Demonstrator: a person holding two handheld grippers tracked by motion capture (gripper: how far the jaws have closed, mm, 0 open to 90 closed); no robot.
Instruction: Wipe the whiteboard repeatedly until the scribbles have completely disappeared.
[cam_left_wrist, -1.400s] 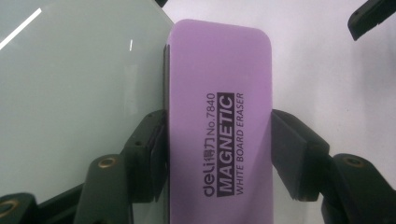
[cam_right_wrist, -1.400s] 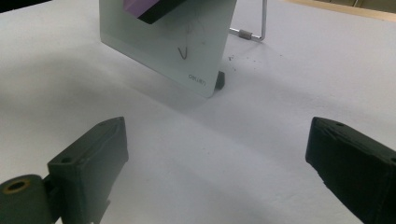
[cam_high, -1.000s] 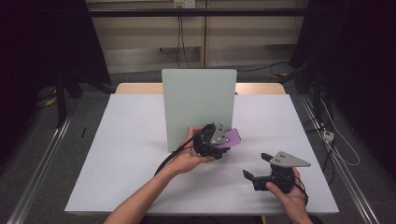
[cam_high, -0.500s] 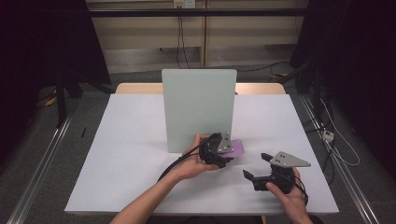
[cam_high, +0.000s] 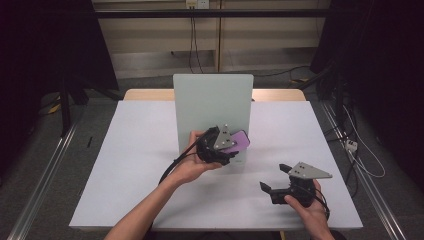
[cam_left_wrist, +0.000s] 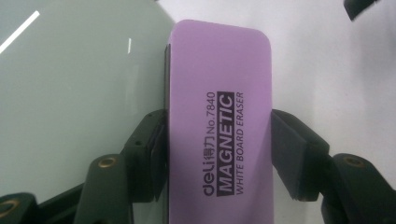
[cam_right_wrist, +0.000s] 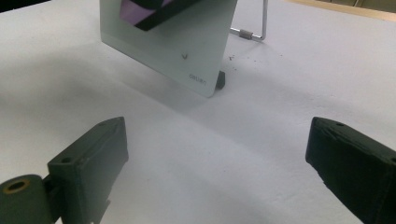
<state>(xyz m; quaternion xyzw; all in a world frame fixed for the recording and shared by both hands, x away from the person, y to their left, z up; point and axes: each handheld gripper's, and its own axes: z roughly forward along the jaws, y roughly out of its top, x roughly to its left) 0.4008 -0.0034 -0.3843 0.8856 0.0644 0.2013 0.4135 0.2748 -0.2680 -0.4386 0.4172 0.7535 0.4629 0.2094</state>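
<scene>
Left gripper (cam_high: 231, 150), clamped on purple rectangular magnetic whiteboard eraser (cam_left_wrist: 218, 126), has swept down then back up the upright pale-green glass board (cam_high: 210, 107) beside it: wiping underway. Right gripper (cam_high: 280, 177) idle, jaws wide, empty.

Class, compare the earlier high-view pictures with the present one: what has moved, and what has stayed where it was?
The left gripper, shut on the purple eraser, dipped down the lower right of the standing whiteboard, then came back up it. The right gripper stayed open over the table, and the whiteboard kept its place.
</scene>
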